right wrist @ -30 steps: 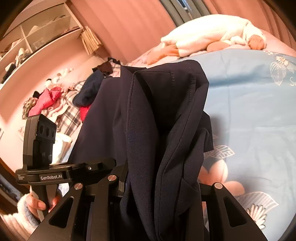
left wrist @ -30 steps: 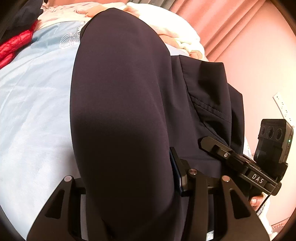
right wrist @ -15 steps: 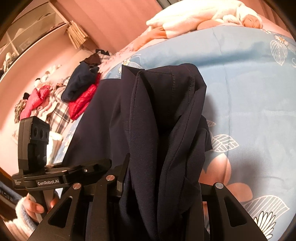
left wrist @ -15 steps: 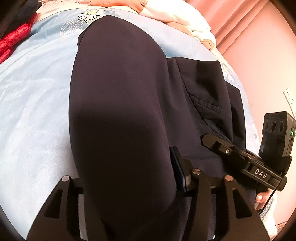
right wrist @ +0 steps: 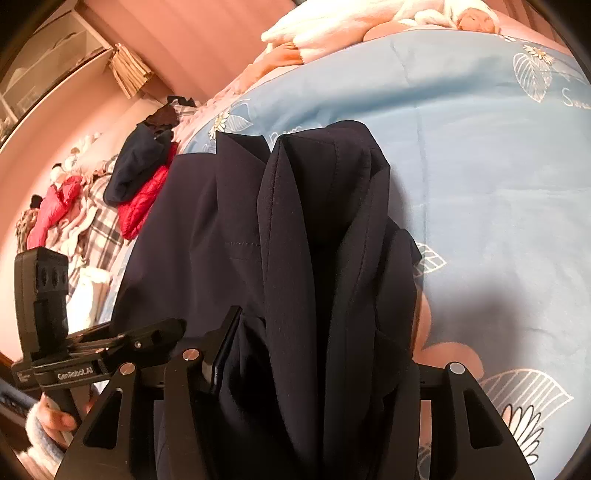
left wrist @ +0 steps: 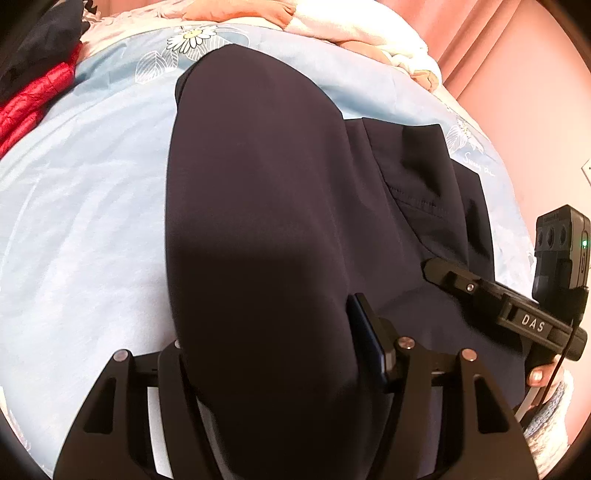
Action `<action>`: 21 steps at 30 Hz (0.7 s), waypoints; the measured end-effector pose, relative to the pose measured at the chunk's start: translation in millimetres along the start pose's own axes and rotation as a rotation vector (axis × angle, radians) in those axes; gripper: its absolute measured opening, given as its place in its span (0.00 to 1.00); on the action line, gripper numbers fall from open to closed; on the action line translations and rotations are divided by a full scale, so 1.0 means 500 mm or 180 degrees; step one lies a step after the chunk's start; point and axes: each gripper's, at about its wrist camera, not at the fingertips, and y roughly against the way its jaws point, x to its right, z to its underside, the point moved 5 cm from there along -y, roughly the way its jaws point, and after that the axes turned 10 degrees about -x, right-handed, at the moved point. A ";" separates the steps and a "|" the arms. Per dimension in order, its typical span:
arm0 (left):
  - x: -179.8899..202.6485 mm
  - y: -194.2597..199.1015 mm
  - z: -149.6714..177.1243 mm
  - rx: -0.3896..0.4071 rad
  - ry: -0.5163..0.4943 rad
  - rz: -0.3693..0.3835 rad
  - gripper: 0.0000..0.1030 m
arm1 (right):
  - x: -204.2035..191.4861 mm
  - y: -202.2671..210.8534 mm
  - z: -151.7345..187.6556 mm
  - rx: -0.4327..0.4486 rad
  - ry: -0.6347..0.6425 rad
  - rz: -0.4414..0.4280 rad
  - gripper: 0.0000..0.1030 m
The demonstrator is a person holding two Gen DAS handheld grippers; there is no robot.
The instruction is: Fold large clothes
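Note:
A large navy garment [left wrist: 258, 206] hangs between both grippers over a light blue floral bedspread [left wrist: 81, 206]. My left gripper [left wrist: 273, 354] is shut on one edge of it; the cloth bulges over the fingers and hides the tips. My right gripper [right wrist: 317, 365] is shut on a bunched, pleated edge of the same garment [right wrist: 317, 229]. The right gripper's body [left wrist: 517, 314] shows at the right of the left wrist view, and the left gripper's body [right wrist: 74, 354] at the lower left of the right wrist view.
A pile of clothes, red, navy and plaid [right wrist: 122, 199], lies at the bed's left side. White and pink bedding [right wrist: 369, 26] sits at the head of the bed. A shelf [right wrist: 48, 66] and pink curtains [left wrist: 491, 48] line the walls.
Both grippers have tilted down and moved forward over the bed with the garment still held. More of the bedspread and less of the wall shows now.

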 end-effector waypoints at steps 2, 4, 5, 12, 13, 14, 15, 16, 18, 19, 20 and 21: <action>0.000 0.001 0.002 0.0014 -0.0007 -0.0029 0.61 | 0.001 0.000 0.000 0.0003 -0.0023 -0.0003 0.52; -0.004 0.007 0.009 0.0029 -0.0007 -0.0068 0.61 | 0.005 0.002 0.003 0.0023 -0.0062 -0.0023 0.53; -0.005 0.009 0.013 0.0038 -0.0006 -0.0082 0.61 | 0.008 0.003 0.004 0.0033 -0.0083 -0.0031 0.53; -0.009 0.037 0.045 0.0157 -0.0153 -0.0350 0.61 | 0.016 0.031 0.018 0.0118 -0.0143 0.0000 0.57; -0.009 0.040 0.050 0.0173 -0.0169 -0.0389 0.61 | 0.015 0.038 0.020 0.0137 -0.0130 0.0042 0.57; -0.009 0.042 0.051 0.0182 -0.0174 -0.0417 0.61 | 0.012 0.045 0.021 0.0162 -0.0114 0.0095 0.57; -0.009 0.044 0.054 0.0194 -0.0179 -0.0452 0.61 | 0.007 0.057 0.024 0.0224 -0.0076 0.0177 0.57; -0.003 0.041 0.046 0.0200 -0.0179 -0.0481 0.62 | 0.006 0.068 0.029 0.0280 -0.0038 0.0251 0.57; -0.003 0.047 0.050 0.0222 -0.0178 -0.0532 0.62 | -0.016 0.101 0.038 0.0469 0.0146 0.0551 0.57; -0.004 0.052 0.058 0.0239 -0.0188 -0.0558 0.62 | -0.025 0.112 0.042 0.0539 0.0239 0.0649 0.57; 0.003 0.047 0.046 0.0249 -0.0192 -0.0569 0.62 | -0.044 0.128 0.049 0.0631 0.0389 0.0717 0.57; 0.003 0.050 0.054 0.0259 -0.0200 -0.0583 0.62 | -0.063 0.143 0.059 0.0705 0.0518 0.0739 0.57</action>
